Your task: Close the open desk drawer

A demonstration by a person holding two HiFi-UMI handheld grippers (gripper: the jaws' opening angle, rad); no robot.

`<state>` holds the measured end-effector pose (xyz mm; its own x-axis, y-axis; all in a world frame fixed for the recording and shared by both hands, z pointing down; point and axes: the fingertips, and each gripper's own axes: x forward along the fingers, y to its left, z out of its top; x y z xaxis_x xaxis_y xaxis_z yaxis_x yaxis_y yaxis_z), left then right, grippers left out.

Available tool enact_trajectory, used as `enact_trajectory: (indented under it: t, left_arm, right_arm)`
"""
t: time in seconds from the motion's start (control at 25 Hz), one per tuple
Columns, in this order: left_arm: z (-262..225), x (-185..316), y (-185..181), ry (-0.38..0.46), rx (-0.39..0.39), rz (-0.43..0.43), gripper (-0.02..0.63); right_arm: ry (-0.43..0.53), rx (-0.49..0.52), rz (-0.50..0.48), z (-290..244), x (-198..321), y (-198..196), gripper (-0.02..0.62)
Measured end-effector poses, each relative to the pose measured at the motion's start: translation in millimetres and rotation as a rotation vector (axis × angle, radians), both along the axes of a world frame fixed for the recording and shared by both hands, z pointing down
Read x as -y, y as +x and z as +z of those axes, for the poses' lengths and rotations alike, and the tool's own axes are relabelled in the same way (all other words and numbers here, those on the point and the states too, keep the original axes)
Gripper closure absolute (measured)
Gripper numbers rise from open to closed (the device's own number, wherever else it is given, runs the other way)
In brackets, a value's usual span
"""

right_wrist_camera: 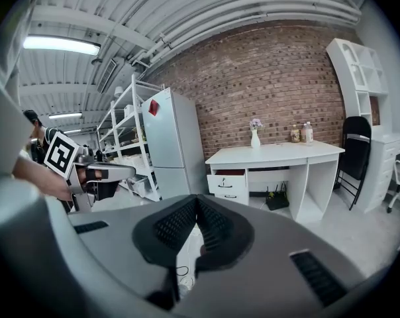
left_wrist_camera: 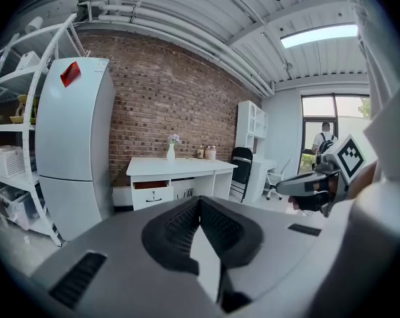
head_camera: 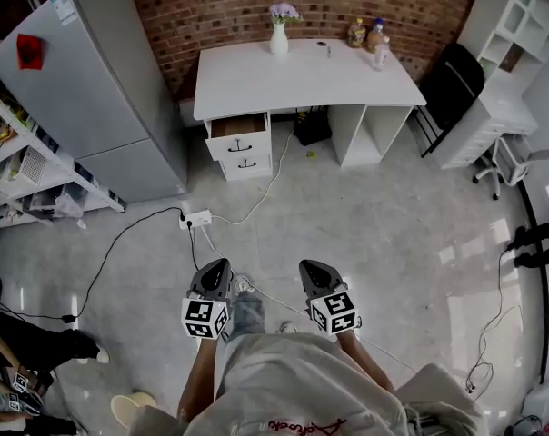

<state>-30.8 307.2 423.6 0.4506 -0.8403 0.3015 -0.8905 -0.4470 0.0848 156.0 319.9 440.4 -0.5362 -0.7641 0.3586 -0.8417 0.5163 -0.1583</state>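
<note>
- Standing at the far left, a grey fridge point(head_camera: 102, 80) is backing onto the brick wall point(head_camera: 211, 7), with a white shelf rack point(head_camera: 20, 166) just to its left.
- A white power strip point(head_camera: 195, 218) is lying on the floor point(head_camera: 365, 216) near the fridge, trailing cables.
- The left claw point(head_camera: 215, 266) is hovering over the near floor, pointing towards the far wall; its jaws are pressing together and gripping nothing.
- The open drawer point(head_camera: 238, 126) is sitting pulled out at the left end of the white worktop point(head_camera: 302, 80), its brown inside showing. It is directly above a second drawer point(head_camera: 245, 162) and well apart from both claws.
- A white vase point(head_camera: 279, 36) of pale flowers is standing at the far edge of the worktop, close to the wall.
- The right claw point(head_camera: 313, 268) is hovering beside the left one over the near floor, its jaws likewise meeting with nothing between them.
- A few bottles point(head_camera: 370, 34) are standing at the worktop's far right corner.
- A black chair point(head_camera: 456, 80) is standing just right of the worktop, beside a white shelving unit point(head_camera: 515, 25).
</note>
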Motion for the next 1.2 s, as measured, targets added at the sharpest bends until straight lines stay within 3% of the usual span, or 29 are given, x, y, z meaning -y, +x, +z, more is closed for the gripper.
enact_trajectory:
  t: [0.36,1.2]
  left_arm:
    - [-6,84,-44,-0.005,-0.01,0.03,0.594]
    - [-3,208,-145,-0.029,-0.057,0.077,0.594]
  right_arm:
    - [0.013,-0.019,-0.002,-13,86,-51,0.578]
    - [0.01,-0.067,0.02,-25,208,-162,0.578]
